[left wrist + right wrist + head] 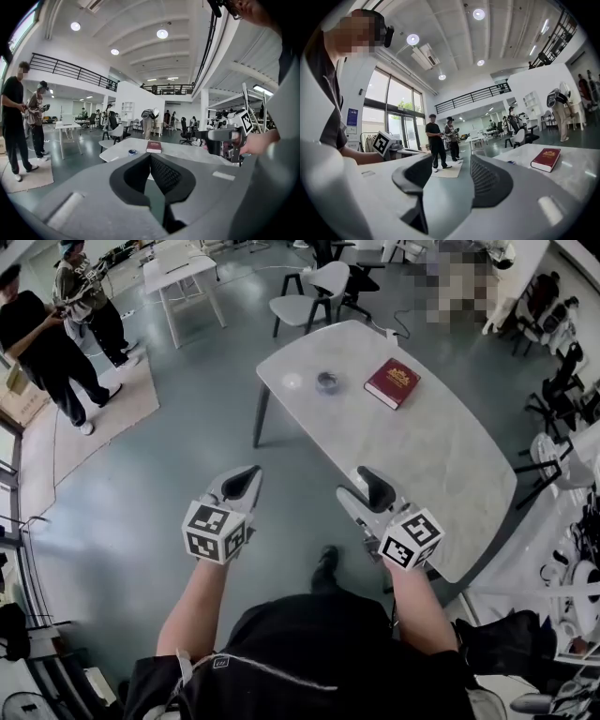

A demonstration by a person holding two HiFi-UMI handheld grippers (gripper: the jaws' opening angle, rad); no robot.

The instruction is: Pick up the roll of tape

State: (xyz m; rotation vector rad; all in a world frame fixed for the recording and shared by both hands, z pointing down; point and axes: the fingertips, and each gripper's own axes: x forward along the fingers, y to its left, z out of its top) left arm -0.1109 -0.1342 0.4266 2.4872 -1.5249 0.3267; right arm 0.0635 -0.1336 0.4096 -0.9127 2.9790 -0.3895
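The roll of tape (pixel 326 382) is a small blue-grey ring lying on the far end of the white marble table (pixel 441 456), left of a red book (pixel 392 382). Both grippers hang in the air well short of it, near the table's near end. My left gripper (pixel 248 472) is over the floor, its jaws shut with nothing between them. My right gripper (pixel 354 482) is open and empty beside the table's near edge. The left gripper view shows the tape (pixel 133 152) and the book (pixel 153 147) far beyond the closed pads (pixel 161 176). In the right gripper view the book (pixel 545 159) lies to the right.
Two people (pixel 42 343) stand on a rug (pixel 103 399) at the far left. A white desk (pixel 183 273) and chairs (pixel 314 292) stand beyond the table. Black chairs (pixel 562 381) and cluttered gear line the right side. My shoe (pixel 326 563) is on the grey floor.
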